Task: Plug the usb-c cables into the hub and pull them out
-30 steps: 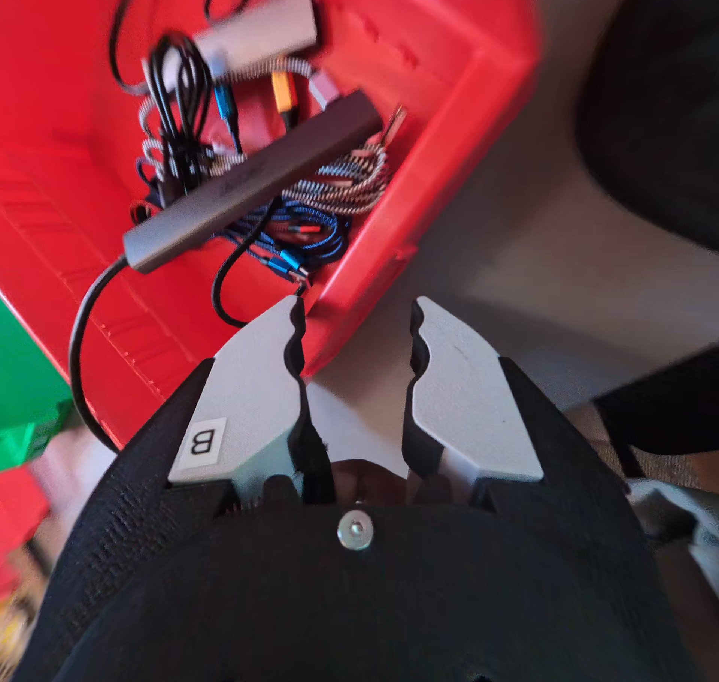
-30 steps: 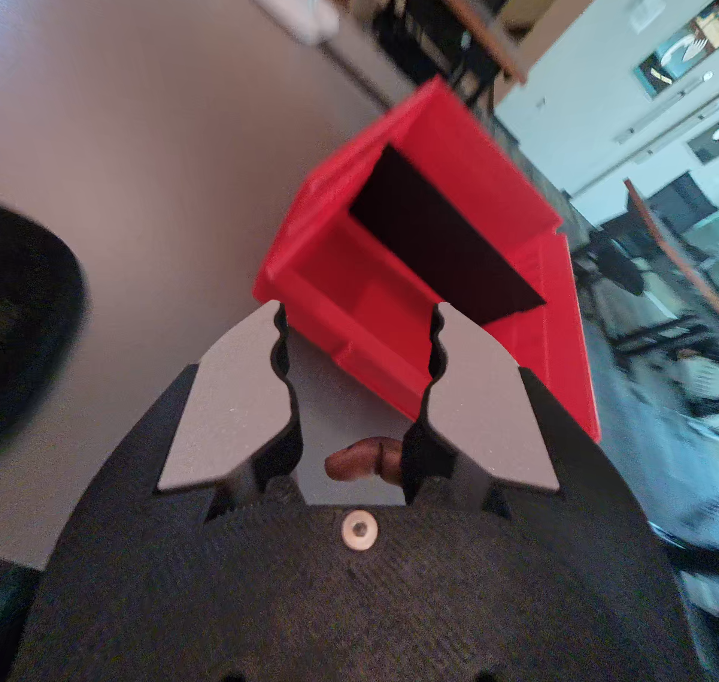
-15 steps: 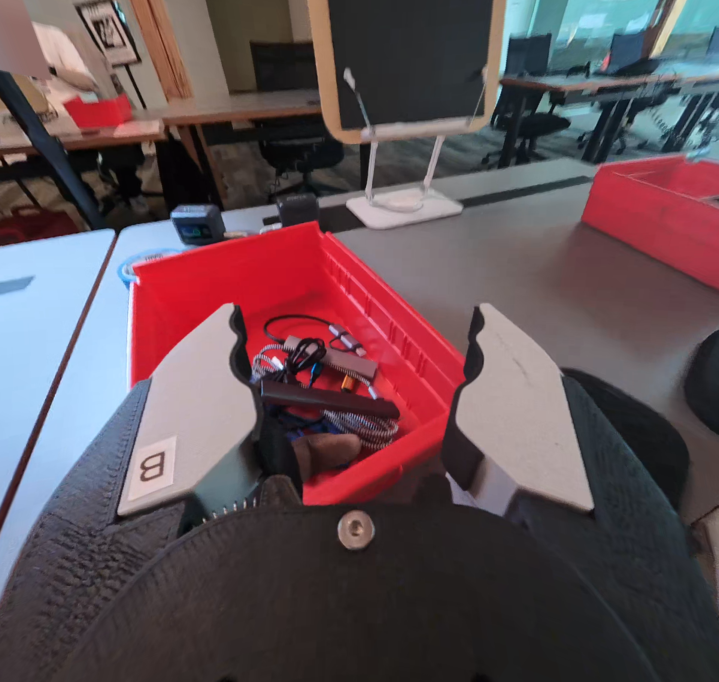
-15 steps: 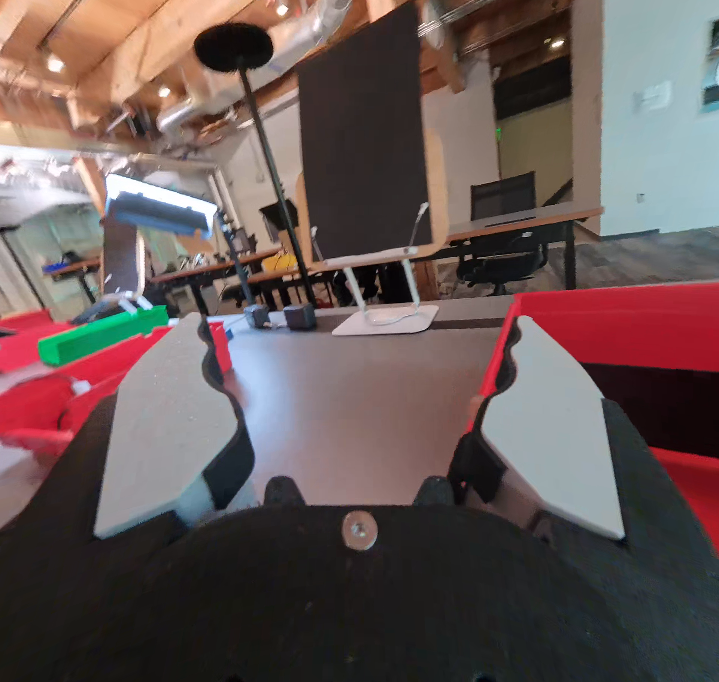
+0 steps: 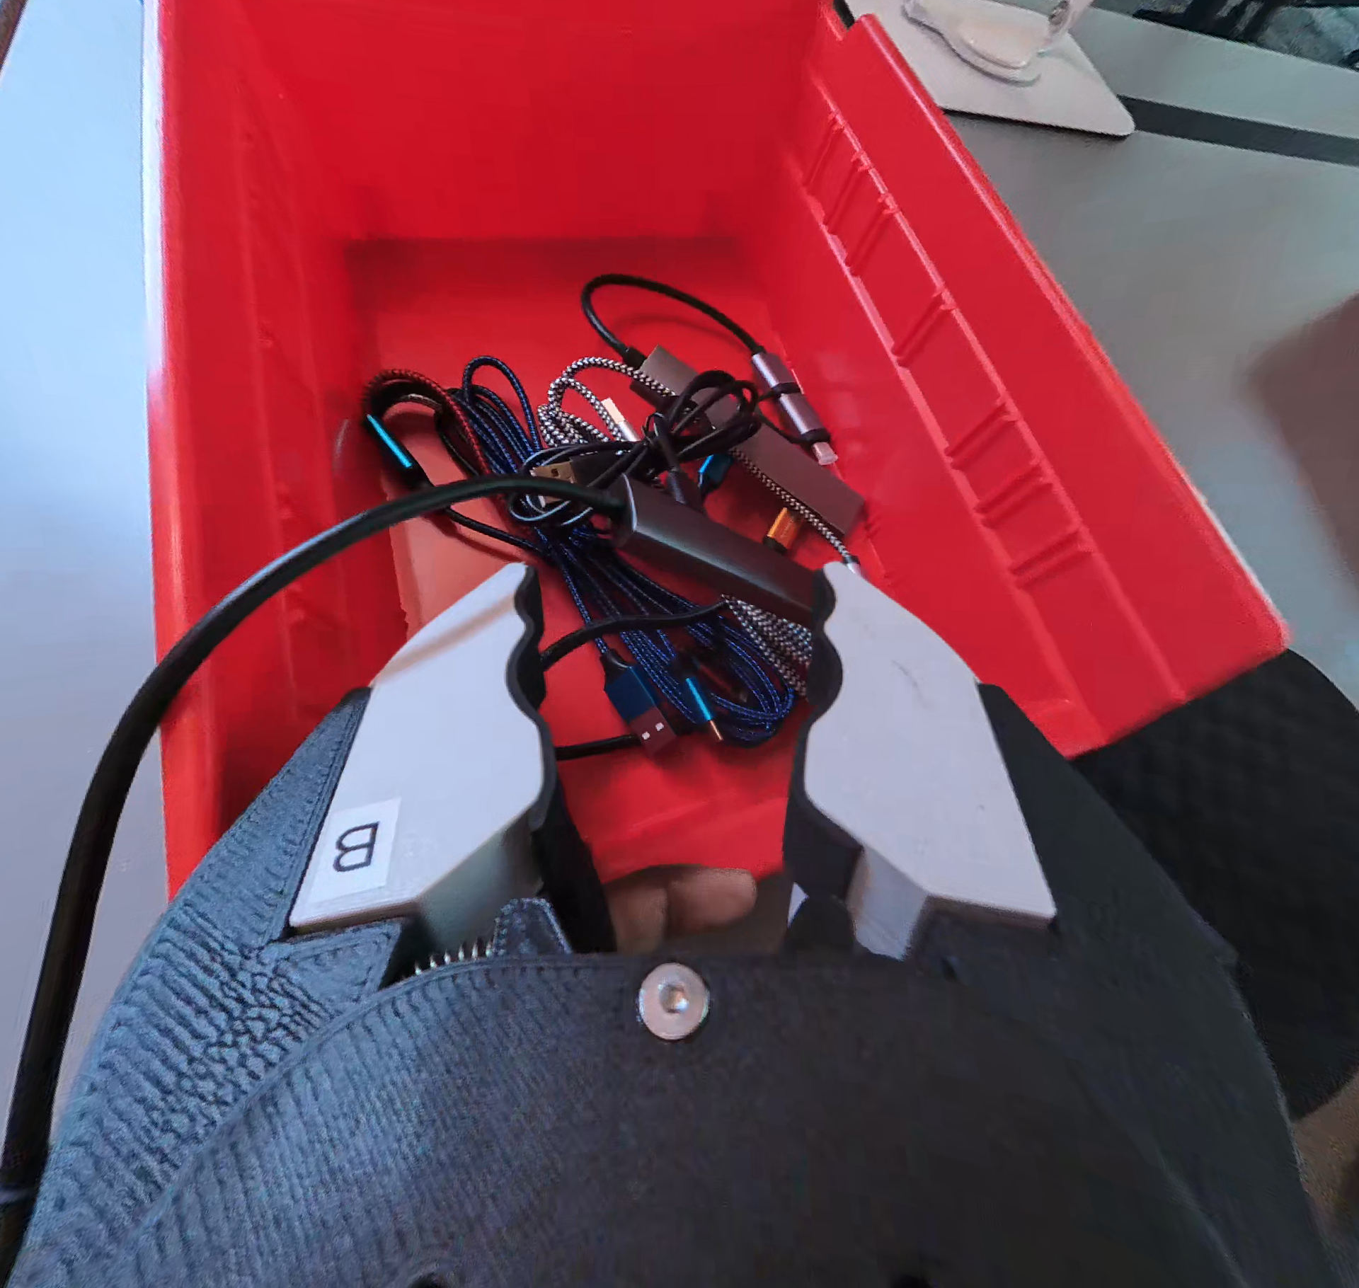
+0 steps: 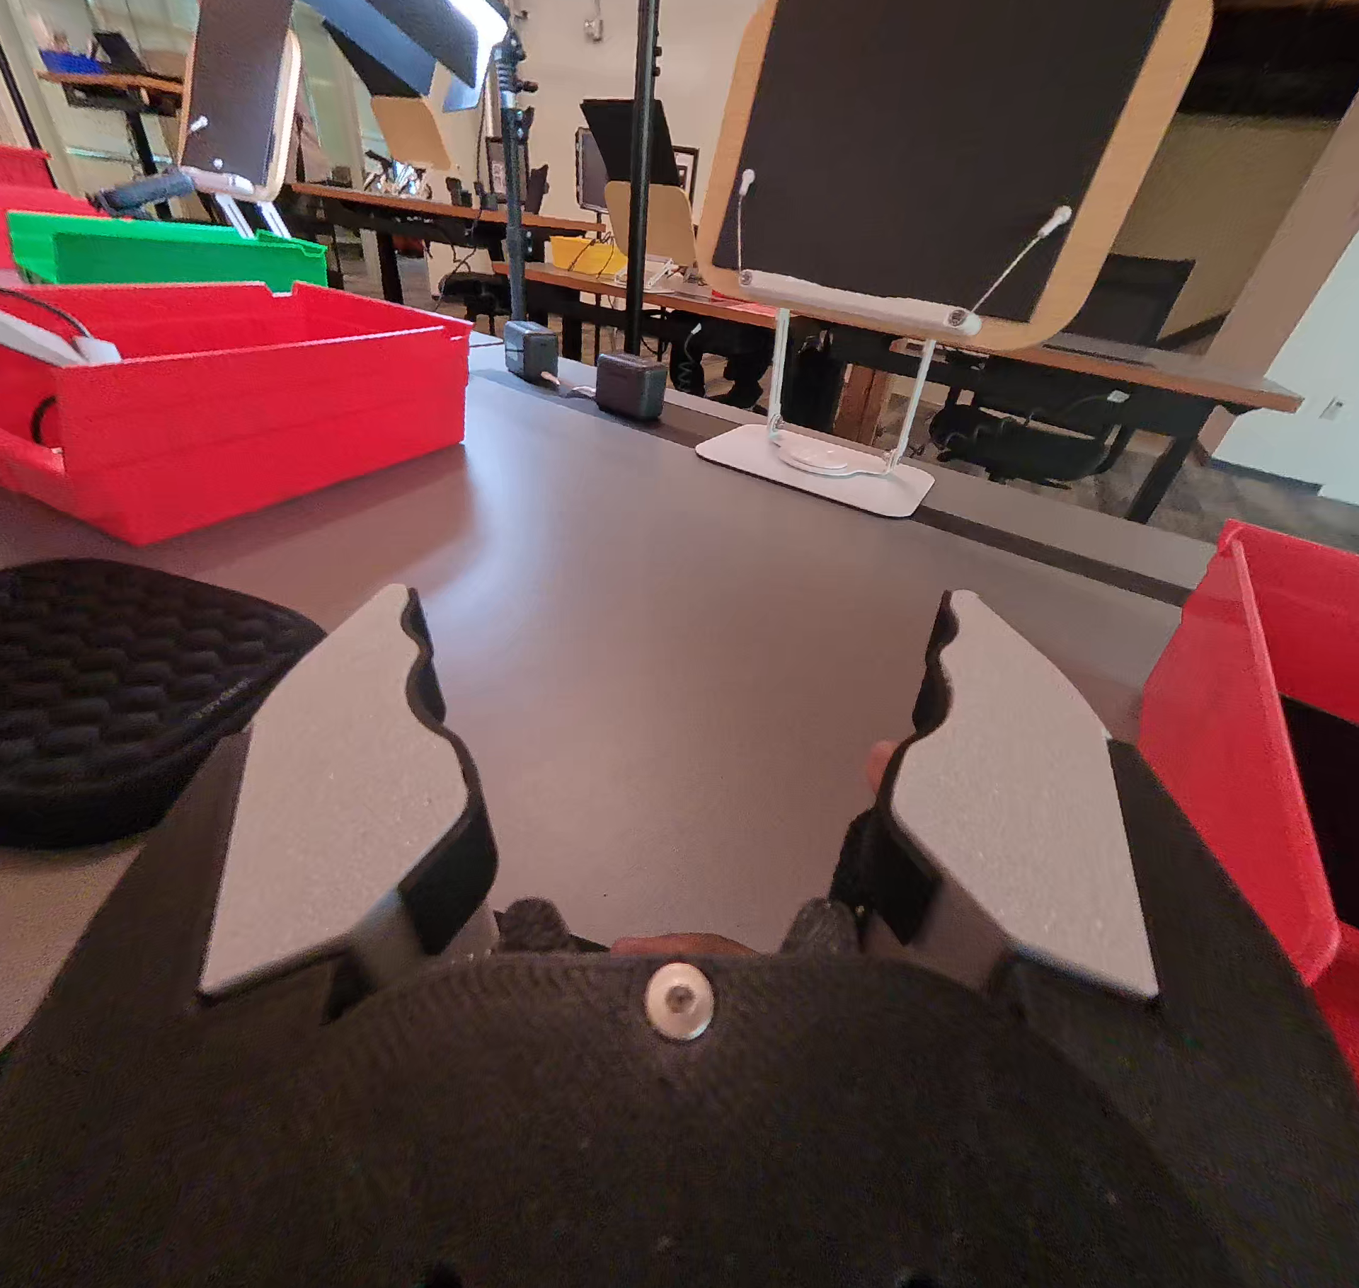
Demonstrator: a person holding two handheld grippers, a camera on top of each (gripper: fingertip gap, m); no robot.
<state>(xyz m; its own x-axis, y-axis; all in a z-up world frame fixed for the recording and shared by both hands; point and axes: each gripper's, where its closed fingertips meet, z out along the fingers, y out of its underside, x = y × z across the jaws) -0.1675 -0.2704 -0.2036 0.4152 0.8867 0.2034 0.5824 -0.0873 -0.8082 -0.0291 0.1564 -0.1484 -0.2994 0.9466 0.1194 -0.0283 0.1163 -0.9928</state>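
Over the red bin (image 5: 993, 341), your left gripper (image 5: 673, 583) has swung down from its level look across the worktop (image 6: 662, 591) half a second ago, jaws spread and empty, so picking can begin. The dark hub (image 5: 717, 569) lies just ahead, its near end by the right-hand fingertip, with the blue usb-c cables (image 5: 662, 657) coiled directly between the fingers. Your right gripper (image 6: 676, 635) hovers released over bare worktop, well away.
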